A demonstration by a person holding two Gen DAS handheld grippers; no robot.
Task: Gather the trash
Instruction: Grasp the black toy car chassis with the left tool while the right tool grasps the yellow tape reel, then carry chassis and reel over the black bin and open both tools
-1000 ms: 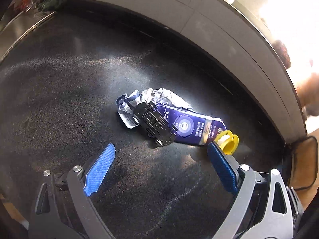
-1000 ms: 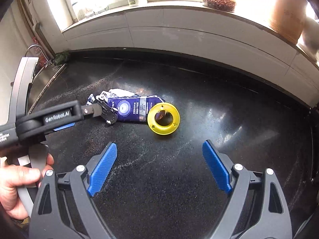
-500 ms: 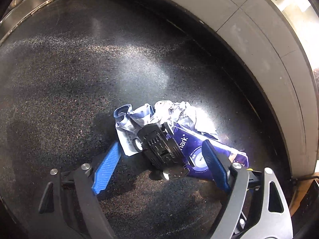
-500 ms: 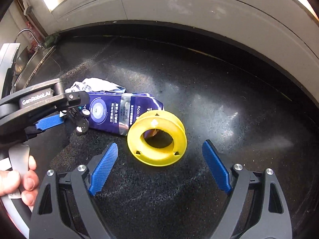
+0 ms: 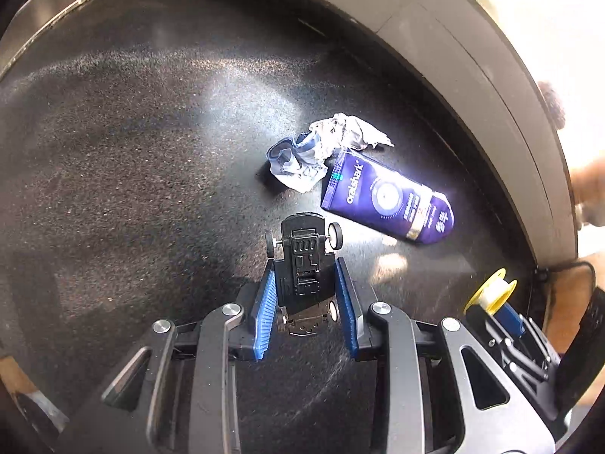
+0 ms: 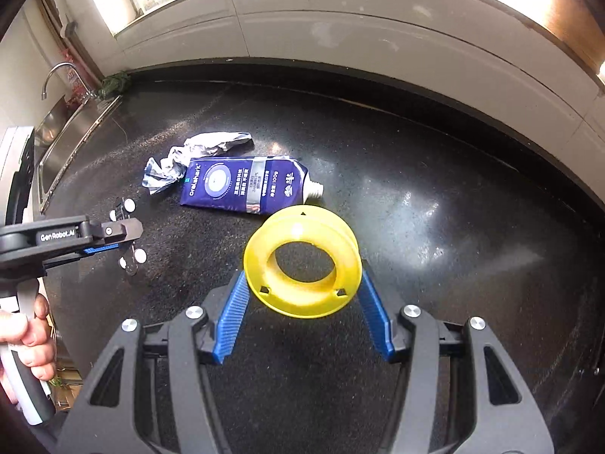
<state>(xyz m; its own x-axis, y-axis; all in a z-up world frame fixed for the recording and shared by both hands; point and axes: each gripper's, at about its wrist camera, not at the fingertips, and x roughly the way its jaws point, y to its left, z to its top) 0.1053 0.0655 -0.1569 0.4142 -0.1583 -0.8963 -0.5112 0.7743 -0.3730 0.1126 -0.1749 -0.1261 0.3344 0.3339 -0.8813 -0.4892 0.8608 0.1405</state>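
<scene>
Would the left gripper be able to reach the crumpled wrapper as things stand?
Probably not yet: the left gripper is shut on the black toy car. The crumpled wrapper lies unobstructed ahead, beside the toothpaste tube.

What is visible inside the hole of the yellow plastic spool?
Through the hole of the yellow plastic spool only the dark speckled countertop shows. The right gripper holds the spool by its sides; the core between its flanges is hidden.

The toy car chassis is mostly hidden behind the left gripper in the right wrist view, and the toothpaste tube's small print is unreadable.
</scene>
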